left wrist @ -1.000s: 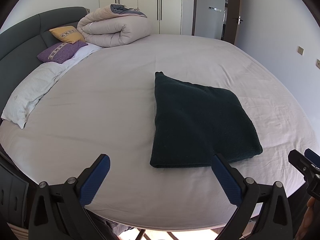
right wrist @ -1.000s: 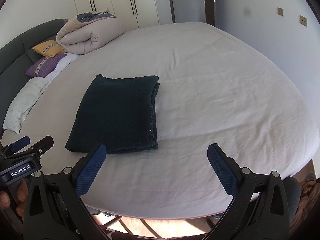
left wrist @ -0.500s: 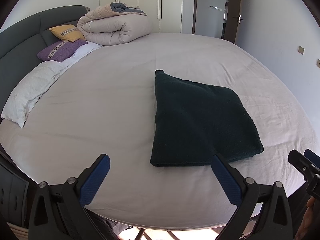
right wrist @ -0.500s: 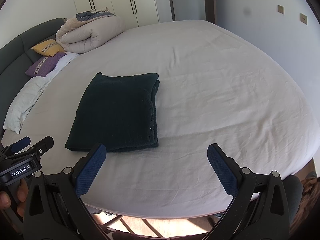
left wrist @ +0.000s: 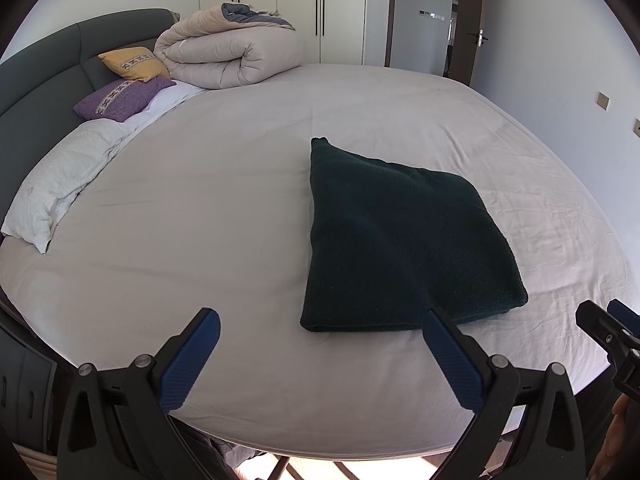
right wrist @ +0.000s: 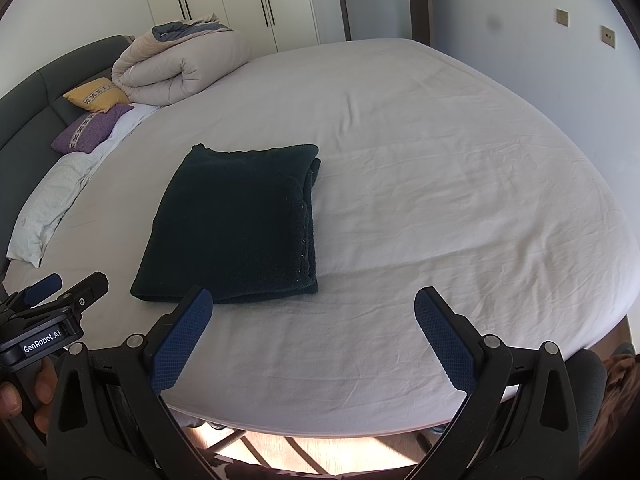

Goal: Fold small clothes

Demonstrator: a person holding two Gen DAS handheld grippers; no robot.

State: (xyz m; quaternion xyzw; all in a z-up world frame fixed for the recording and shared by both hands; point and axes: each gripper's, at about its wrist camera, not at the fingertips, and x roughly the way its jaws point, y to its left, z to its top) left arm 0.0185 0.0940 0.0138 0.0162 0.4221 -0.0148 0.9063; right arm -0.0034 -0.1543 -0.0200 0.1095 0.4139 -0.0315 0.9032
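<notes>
- A wide bed (left wrist: 200, 220) with a pale grey sheet fills the frame.
- A dark grey padded headboard (left wrist: 48, 64) curves along the upper left.
- White wardrobe doors (left wrist: 276, 4) with dark handles stand at the top centre.
- A rolled beige duvet (left wrist: 232, 56), a yellow cushion (left wrist: 134, 64) and a purple cushion (left wrist: 120, 98) lie at the upper left.
- An open doorway (left wrist: 460, 20) sits at the upper right; sunlit wooden floor (right wrist: 280, 452) shows at the bottom.

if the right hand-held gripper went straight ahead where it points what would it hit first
Probably the bare bed sheet. The right hand-held gripper is open and aims just right of the folded dark garment, though depth is uncertain.

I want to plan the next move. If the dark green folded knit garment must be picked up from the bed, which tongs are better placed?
Probably the left tongs: the dark green folded knit garment lies nearer its centre; right tongs face mostly bare sheet.
</notes>
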